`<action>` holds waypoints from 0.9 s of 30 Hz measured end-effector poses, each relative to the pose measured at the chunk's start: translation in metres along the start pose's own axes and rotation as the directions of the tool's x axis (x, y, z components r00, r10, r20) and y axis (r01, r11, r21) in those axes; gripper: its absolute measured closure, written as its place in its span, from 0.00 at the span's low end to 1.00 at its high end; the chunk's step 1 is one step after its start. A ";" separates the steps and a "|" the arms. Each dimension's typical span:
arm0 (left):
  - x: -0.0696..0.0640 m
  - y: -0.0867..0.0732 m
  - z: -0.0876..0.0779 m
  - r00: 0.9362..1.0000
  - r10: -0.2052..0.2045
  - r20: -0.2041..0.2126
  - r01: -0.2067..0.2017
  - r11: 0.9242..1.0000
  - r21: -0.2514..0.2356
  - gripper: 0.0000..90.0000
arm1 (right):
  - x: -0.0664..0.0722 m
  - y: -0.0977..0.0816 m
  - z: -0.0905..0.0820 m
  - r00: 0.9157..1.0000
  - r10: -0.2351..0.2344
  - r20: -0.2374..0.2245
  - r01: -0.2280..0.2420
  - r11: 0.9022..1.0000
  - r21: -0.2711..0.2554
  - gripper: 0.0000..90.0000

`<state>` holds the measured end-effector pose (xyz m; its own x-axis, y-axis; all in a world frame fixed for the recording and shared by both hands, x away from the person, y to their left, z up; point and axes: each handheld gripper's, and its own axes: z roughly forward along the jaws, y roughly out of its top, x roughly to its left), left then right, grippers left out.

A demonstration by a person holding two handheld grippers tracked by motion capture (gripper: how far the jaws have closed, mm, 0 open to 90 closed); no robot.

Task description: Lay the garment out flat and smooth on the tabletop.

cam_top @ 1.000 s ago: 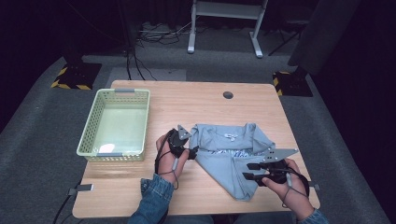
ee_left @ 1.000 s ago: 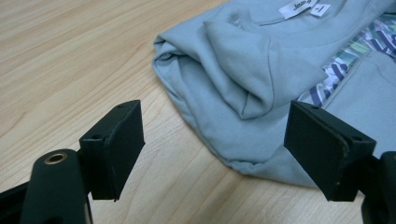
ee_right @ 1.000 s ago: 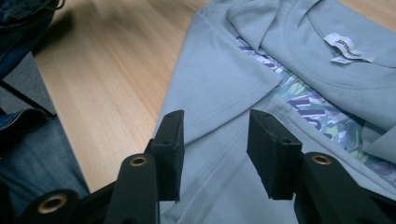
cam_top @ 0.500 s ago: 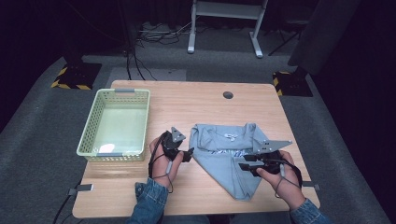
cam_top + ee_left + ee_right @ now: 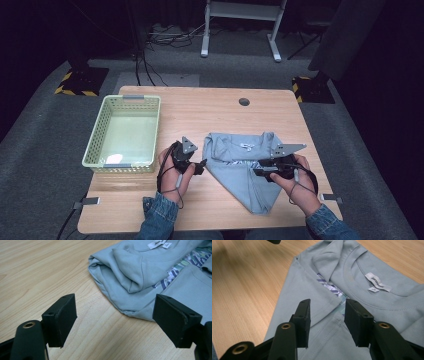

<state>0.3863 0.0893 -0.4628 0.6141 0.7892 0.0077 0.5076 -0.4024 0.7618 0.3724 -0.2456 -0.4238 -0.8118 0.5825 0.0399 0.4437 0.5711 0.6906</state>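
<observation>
Left hand-held gripper (image 5: 113,322) gapes empty; right hand-held gripper (image 5: 327,320) half-open, seemingly above T-shirt (image 5: 342,272).

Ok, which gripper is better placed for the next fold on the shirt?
Probably the right gripper: its jaws hang half open right over a folded flap of the grey T-shirt. The left gripper sits wide open over the table beside the shirt's edge.

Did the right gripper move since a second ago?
Yes. In the high view the right gripper has slid left across the shirt, away from the table's right edge and toward the left gripper.
</observation>
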 end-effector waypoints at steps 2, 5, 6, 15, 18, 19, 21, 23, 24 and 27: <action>0.000 0.000 0.000 1.000 -0.002 0.002 0.002 1.000 0.000 0.21 | -0.002 0.001 0.001 1.000 0.004 0.003 -0.004 1.000 0.000 0.63; 0.000 0.001 0.000 1.000 -0.003 0.003 0.003 1.000 -0.003 0.21 | -0.004 0.002 0.002 1.000 0.008 0.007 -0.008 1.000 -0.004 0.62; 0.000 0.001 0.000 1.000 -0.004 0.003 0.004 1.000 -0.003 0.21 | -0.004 0.002 0.003 1.000 0.010 0.009 -0.010 1.000 -0.003 0.62; 0.001 0.002 0.000 1.000 -0.005 0.005 0.005 1.000 -0.005 0.21 | -0.009 0.003 0.011 1.000 0.018 0.025 -0.018 1.000 -0.004 0.60; 0.001 0.001 0.001 1.000 -0.006 0.006 0.006 1.000 -0.003 0.21 | -0.011 0.004 0.014 0.999 0.017 0.031 -0.017 1.000 -0.005 0.59; 0.001 0.001 0.001 1.000 -0.006 0.006 0.006 1.000 -0.003 0.21 | -0.011 0.004 0.016 0.999 0.018 0.033 -0.018 1.000 -0.007 0.58; 0.001 0.002 0.000 1.000 -0.004 0.006 0.004 1.000 -0.003 0.21 | -0.012 0.004 0.020 0.999 0.018 0.034 -0.017 1.000 -0.009 0.58; 0.001 0.002 0.000 1.000 -0.003 0.006 0.004 1.000 -0.004 0.21 | -0.012 0.005 0.023 0.999 0.013 0.037 -0.013 1.000 -0.007 0.58; 0.001 0.001 -0.001 1.000 -0.005 0.005 0.005 1.000 -0.005 0.21 | -0.012 0.005 0.025 0.999 0.011 0.037 -0.011 1.000 -0.004 0.58; 0.002 0.001 -0.001 1.000 -0.008 0.003 0.008 1.000 -0.005 0.21 | -0.013 0.004 0.030 0.999 0.009 0.033 -0.010 1.000 0.004 0.57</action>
<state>0.3877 0.0911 -0.4613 0.6119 0.7910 -0.0009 0.5095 -0.3933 0.7653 0.3961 -0.2331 -0.4431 -0.7945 0.6069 0.0222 0.4530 0.5678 0.6873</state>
